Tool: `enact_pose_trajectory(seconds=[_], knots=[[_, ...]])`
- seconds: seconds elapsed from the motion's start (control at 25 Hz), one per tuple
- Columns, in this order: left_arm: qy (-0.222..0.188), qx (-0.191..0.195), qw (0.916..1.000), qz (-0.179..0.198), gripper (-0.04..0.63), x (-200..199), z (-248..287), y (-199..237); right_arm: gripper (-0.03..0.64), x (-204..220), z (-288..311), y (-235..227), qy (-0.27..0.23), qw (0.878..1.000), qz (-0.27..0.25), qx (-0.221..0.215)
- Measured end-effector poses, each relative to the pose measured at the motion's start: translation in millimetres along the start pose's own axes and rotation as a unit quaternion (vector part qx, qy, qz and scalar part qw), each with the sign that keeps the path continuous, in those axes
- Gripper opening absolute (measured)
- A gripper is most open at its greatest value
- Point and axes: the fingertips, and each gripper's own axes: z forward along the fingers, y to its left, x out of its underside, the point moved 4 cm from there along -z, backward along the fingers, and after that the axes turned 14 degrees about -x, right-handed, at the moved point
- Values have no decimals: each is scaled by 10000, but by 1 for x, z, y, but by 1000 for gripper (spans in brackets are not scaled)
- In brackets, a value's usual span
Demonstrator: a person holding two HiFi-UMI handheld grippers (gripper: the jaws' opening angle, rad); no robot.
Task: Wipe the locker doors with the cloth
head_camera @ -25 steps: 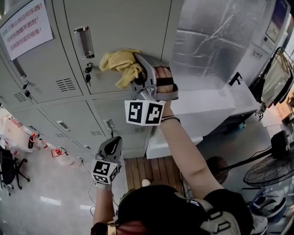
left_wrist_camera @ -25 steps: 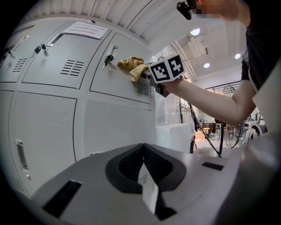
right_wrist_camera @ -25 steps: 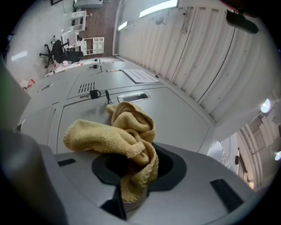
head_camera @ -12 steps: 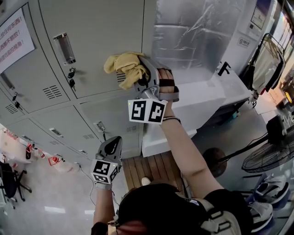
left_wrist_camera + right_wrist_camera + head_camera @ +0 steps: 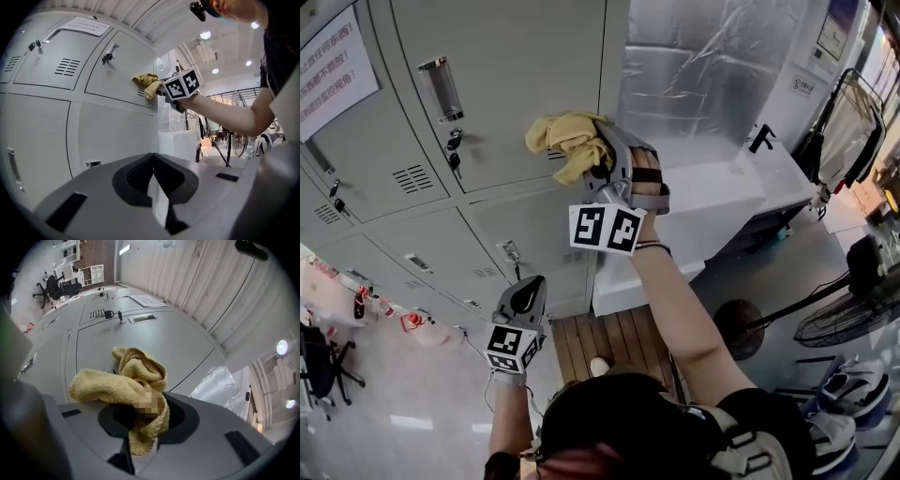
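My mustard-yellow cloth [image 5: 124,380] lies against pale grey locker doors [image 5: 516,66], my grey right gripper [image 5: 140,427] and left gripper [image 5: 153,187] carry black pads [image 5: 136,176] and black-and-white square-patterned cubes [image 5: 607,228], and the notice [image 5: 333,66] is white with red print.

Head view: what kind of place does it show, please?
Probably a workplace locker area: a bank of grey metal lockers, a printed notice on one door, and a floor fan nearby. The right gripper holds a yellow cloth against a door.
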Motion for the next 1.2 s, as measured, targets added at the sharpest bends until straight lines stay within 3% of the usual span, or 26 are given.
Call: enact_pose_trajectory(seconds=[0.6,1.2], knots=[[98,-588,9982,-33,9,6,-37,46,110,-65,21,43,-329,9990,-213,-222],[201,-1429,9894,-140,9,16,-87,88,110,-143,48,87,-949,9931,-173,-670]])
